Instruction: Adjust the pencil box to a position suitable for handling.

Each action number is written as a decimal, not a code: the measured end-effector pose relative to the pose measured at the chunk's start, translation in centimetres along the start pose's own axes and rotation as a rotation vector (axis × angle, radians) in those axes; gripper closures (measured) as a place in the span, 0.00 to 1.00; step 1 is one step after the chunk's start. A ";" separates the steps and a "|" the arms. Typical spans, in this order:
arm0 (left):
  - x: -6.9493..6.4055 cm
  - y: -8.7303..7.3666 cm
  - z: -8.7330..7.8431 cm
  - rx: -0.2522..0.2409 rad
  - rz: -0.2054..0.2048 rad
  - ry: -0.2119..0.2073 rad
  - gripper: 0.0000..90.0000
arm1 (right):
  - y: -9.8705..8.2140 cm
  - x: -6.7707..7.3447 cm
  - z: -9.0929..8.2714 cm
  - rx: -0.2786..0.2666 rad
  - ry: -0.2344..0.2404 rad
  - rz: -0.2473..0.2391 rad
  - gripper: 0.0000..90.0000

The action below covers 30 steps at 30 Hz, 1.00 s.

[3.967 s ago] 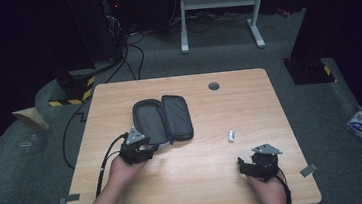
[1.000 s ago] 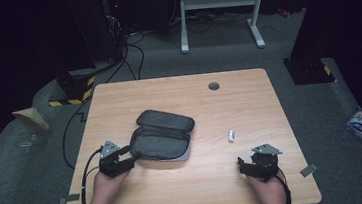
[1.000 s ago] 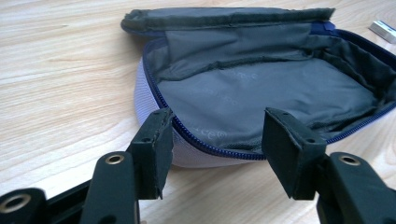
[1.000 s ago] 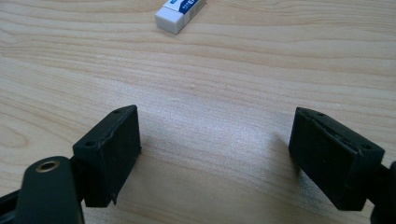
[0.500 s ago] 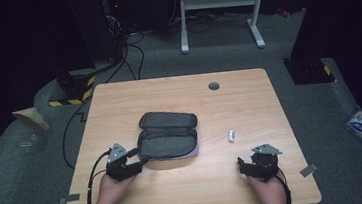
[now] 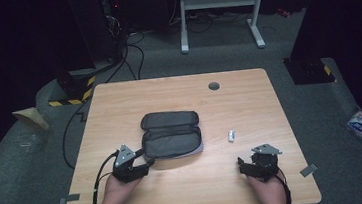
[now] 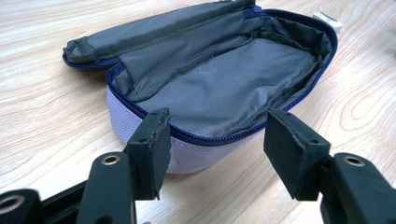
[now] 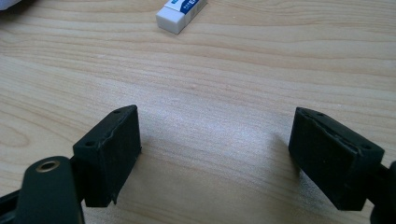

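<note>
Left claw (image 6: 147,162) standing open at the near left end of the case (image 6: 172,133); right claw (image 6: 241,165) waiting open on the table (image 6: 119,103).

In the high view, the left claw is sitting at the front left of the table, just beside the case's near left corner; in the left gripper view its jaws are standing about half apart, with nothing between the pads (image 7: 152,144) and the case rim lying just beyond them. The case is lying unzipped at the table's centre, its lid folded back toward the far side and its grey lining showing. A small white eraser (image 6: 231,135) is lying to the right of the case, apart from it. The right claw is sitting at the front right, jaws spread wide over bare wood and gripping nothing.
</note>
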<state>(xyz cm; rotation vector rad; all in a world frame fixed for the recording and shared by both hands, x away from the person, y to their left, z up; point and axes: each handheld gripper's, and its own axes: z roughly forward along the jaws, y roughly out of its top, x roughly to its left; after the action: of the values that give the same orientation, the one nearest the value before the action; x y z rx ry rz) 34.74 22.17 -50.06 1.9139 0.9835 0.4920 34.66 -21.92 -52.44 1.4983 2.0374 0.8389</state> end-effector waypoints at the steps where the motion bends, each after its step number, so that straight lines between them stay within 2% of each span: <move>1: -0.1 0.0 0.1 -0.001 0.004 -0.001 0.46 | 0.0 0.0 0.0 0.000 0.000 0.000 0.18; 5: -0.8 0.1 0.6 -0.008 0.000 -0.011 0.46 | 0.0 0.0 0.0 0.000 0.001 -0.001 0.18; 8: -1.3 0.2 1.0 -0.008 0.017 -0.025 0.46 | 0.0 0.0 0.0 0.000 0.001 0.000 0.18; 11: -1.7 0.4 1.3 -0.008 0.030 -0.009 0.46 | 0.0 0.0 0.0 0.000 0.000 -0.001 0.18; 17: -1.2 0.4 1.1 -0.019 0.000 0.010 0.48 | 0.0 0.0 0.0 0.000 0.001 0.000 0.18; 20: -1.2 0.5 1.0 -0.024 0.013 0.011 0.50 | 0.0 0.0 0.0 0.000 0.001 0.002 0.18; 23: -1.0 0.6 0.8 -0.029 0.002 0.017 0.51 | 0.0 0.0 0.0 0.000 0.001 0.000 0.18; 25: -0.8 0.6 0.9 -0.029 -0.004 0.028 0.53 | 0.0 0.0 0.0 -0.001 0.001 -0.001 0.18; 27: -0.7 0.5 1.1 -0.013 0.009 0.044 0.63 | 0.0 0.0 0.0 0.000 0.001 0.000 0.18; 30: -0.5 0.5 1.4 -0.010 0.002 0.051 0.64 | 0.0 0.0 0.0 0.000 0.001 0.002 0.18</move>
<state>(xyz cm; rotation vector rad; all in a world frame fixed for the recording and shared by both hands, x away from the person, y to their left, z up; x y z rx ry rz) 35.61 20.91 -50.34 1.9017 1.0101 0.5489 34.64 -21.89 -52.43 1.5007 2.0371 0.8401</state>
